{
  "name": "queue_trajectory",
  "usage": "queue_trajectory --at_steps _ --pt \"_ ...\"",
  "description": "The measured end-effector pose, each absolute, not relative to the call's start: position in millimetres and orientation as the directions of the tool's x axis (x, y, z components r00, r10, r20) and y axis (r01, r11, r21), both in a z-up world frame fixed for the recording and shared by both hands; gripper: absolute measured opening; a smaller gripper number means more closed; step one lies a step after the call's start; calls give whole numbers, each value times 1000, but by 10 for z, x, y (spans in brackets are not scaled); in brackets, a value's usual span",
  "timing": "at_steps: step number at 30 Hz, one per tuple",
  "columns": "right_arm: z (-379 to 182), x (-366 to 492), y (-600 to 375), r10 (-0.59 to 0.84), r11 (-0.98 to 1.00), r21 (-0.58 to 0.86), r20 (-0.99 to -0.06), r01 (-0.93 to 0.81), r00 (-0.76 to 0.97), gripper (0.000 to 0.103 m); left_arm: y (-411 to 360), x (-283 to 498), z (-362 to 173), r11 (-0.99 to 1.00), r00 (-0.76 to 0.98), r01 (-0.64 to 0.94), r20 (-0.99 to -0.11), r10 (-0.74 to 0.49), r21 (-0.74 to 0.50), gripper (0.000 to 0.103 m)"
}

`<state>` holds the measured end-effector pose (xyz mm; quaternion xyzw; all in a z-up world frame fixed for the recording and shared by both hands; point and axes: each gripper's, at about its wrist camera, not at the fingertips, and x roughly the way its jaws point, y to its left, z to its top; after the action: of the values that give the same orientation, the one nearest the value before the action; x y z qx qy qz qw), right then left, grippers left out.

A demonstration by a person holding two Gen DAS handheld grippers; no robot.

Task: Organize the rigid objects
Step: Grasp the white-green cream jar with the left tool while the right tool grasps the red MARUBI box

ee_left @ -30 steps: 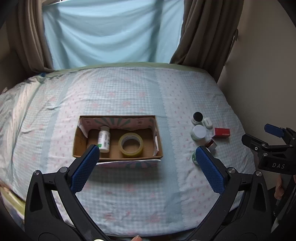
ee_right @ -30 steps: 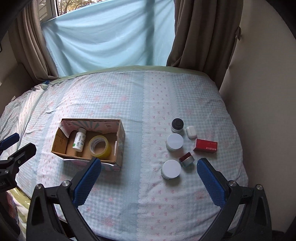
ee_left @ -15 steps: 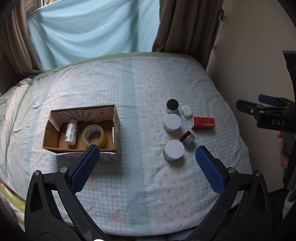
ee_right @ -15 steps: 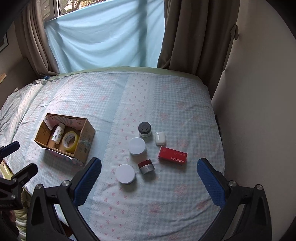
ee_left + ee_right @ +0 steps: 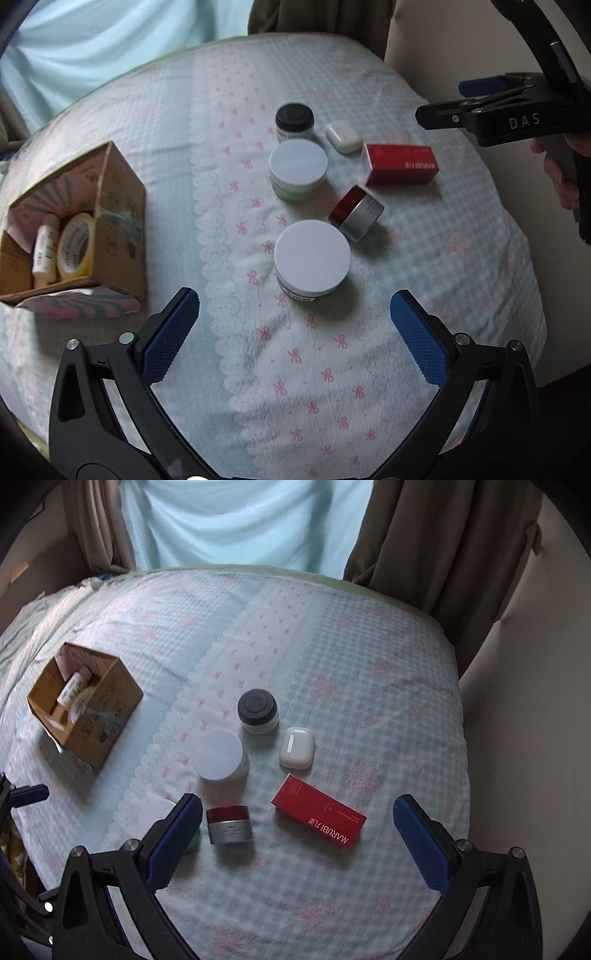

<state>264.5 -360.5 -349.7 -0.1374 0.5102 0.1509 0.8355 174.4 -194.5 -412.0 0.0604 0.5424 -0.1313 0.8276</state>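
white-lidded jar (image 5: 312,260) now nearer left hand-held gripper (image 5: 295,325)

**Cloth, card and plastic**

The bed cover (image 5: 369,701) is soft, textured cloth. The box (image 5: 99,716) is matt brown cardboard. The red carton (image 5: 319,818) looks smooth; the earbud case (image 5: 297,747) is glossy white plastic. The small jar (image 5: 229,830) has a brushed metallic wall.

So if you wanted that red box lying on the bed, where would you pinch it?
Probably across its two long sides near the middle, coming straight down from above. The red box lies flat on the bedspread, long and narrow, with bare cloth along both long edges. The right gripper hangs open closest to it.
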Motion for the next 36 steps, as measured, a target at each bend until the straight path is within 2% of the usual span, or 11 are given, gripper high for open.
queue_trajectory --at_steps 5,11,14,15,16,17,18,19,22,26,36 --pt "-4075 2789 -3642 59 817 -170 -926 -551 374 102 -2092 1873 -4701 950 379 311 -914 -148 -25 103" --pt "-4486 2988 -3725 0 688 -217 -954 -693 299 96 -2268 1998 -5003 925 407 378 -904 -127 40 100" --pt "-4635 3051 -3682 -20 613 -215 -966 -760 258 87 -2252 2102 -5048 925 416 380 -898 -139 33 98" --pt "-4683 3068 -3666 -27 591 -212 -970 -779 244 86 -2244 2137 -5073 924 411 380 -900 -145 25 95" --pt "-4728 3074 -3634 -33 571 -210 -972 -794 233 86 -2251 2163 -5101 924 404 382 -902 -149 18 86" --pt "-4775 3081 -3621 -40 552 -204 -975 -809 219 80 -2253 2194 -5132 923 394 385 -906 -152 12 83" --pt "-4826 3085 -3610 -50 534 -196 -978 -823 200 73 -2254 2222 -5162 922 383 387 -911 -155 5 75" --pt "-4871 3086 -3604 -62 517 -193 -980 -834 189 71 -2251 2244 -5182 921 373 389 -913 -166 -9 73" --pt "-4962 3074 -3597 -76 479 -176 -984 -860 159 61 -2247 2269 -5200 918 365 396 -911 -193 -36 68" --pt "-5007 3048 -3577 -71 454 -136 -991 -881 117 46 -2249 2268 -5204 915 363 402 -910 -198 -39 68" --pt "-5020 2955 -3481 -97 428 -150 -988 -891 120 41 -2180 2313 -5157 920 345 385 -913 -219 -75 68"
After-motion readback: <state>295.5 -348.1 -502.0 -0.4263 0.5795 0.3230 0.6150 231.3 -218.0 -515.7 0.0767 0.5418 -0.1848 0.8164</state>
